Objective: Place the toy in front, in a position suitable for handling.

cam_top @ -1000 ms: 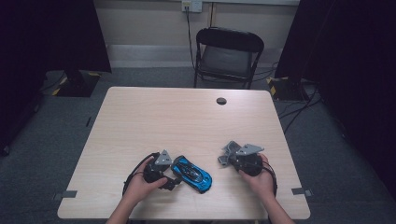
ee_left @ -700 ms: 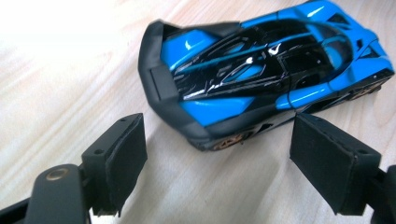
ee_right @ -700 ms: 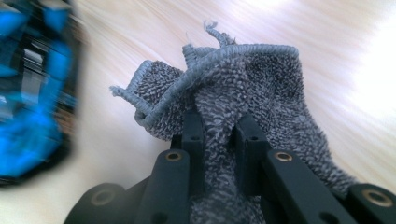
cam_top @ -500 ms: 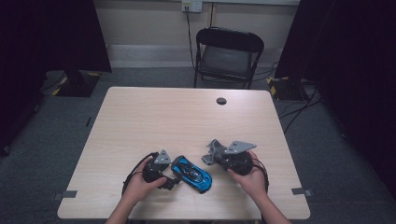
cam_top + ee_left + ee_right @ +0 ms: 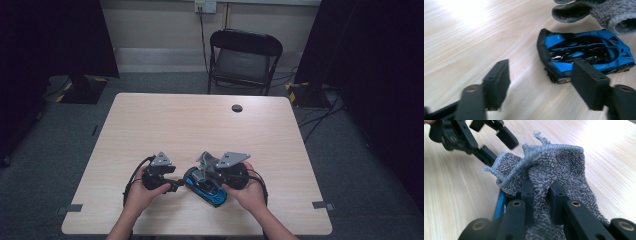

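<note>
A blue and black toy car lies near the table's front edge, between the two hands. My right gripper is shut on a grey knitted cloth and holds it just above the car, whose blue side peeks out beneath. In the high view the cloth bunches over the car's left end. My left gripper stands open at the car's dark end. Its jaws have just been closing, with the car's tip between them, and the pads are not pressing on it. The cloth hangs at the top right.
The wooden table stretches bare beyond the hands, with a small black round cap near its far edge. A black folding chair stands behind the table. Cables trail from both grippers toward the front edge.
My right gripper has carried the cloth leftward from the table's right side to just over the car. The left gripper has stayed beside the car, shifting only a little.
</note>
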`<state>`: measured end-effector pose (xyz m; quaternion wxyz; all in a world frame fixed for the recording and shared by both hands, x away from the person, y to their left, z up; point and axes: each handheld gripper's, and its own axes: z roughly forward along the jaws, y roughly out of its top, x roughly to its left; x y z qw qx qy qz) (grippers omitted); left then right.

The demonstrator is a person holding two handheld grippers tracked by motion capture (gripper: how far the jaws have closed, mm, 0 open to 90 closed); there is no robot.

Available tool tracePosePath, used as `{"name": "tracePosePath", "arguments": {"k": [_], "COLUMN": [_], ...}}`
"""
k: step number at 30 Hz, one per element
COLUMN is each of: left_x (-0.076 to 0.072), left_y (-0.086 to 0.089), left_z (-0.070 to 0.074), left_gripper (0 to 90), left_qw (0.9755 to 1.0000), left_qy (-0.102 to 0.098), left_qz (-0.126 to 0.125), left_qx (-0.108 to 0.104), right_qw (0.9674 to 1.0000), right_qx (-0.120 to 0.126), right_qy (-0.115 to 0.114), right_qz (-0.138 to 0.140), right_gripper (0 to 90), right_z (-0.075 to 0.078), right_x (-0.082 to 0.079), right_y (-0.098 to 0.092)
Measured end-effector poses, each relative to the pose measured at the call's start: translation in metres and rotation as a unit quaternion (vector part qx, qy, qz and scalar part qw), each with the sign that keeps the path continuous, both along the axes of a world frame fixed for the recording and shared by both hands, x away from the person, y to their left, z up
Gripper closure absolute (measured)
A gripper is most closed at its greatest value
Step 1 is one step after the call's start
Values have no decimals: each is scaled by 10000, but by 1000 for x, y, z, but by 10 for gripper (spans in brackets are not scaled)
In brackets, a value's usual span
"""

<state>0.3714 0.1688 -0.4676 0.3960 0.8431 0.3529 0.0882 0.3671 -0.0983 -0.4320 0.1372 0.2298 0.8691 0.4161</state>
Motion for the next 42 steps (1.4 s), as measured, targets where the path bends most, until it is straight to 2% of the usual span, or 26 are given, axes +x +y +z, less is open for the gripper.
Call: {"name": "tracePosePath", "arguments": {"k": [1, 3, 6, 8, 10, 14, 21, 24, 29, 33, 38, 42], "left_x": [-1, -2, -1, 0, 1, 1, 0, -1, -1, -1, -1, 0], "left_y": [-1, -3, -7, -8, -9, -9, -9, -10, -12, -12, -11, -12], "left_z": [-1, -3, -5, -6, -7, -7, -6, -5, -5, -5, -6, -5], "left_gripper": [342, 384, 392, 373, 370, 370, 371, 371, 374, 378, 374, 375], "left_qw": [10000, 9999, 9999, 9999, 9998, 9997, 9997, 9996, 9996, 9996, 9997, 9997], "left_qy": [-11, -23, 21, 129, 197, 225, 206, 207, 225, 207, 231, 212], "left_qz": [-10, -80, -78, -30, -51, -3, 40, 40, 17, 8, 41, 22], "left_qx": [57, 114, 152, 104, 79, 102, 142, 164, 161, 172, 121, 116], "right_qw": [10000, 9998, 9992, 9976, 9961, 9960, 9945, 9952, 9964, 9976, 9987, 9989], "right_qx": [-6, -165, -261, -546, -682, -635, -757, -703, -480, -261, 126, 143], "right_qy": [-6, -42, 86, 35, 19, 72, 143, 214, 457, 458, 353, 315], "right_qz": [27, 60, 274, 431, 558, 623, 704, 642, 532, 440, 338, 314], "right_gripper": [772, 772, 771, 771, 770, 770, 770, 770, 770, 769, 768, 766], "right_z": [0, -1, -7, -12, -17, -15, -15, -18, -22, -14, 0, 0], "right_x": [1, 3, 5, 3, 0, -3, -14, -17, -19, -15, -4, 6], "right_y": [4, 13, 27, 35, 38, 30, 10, 0, -12, -14, -4, 18]}}
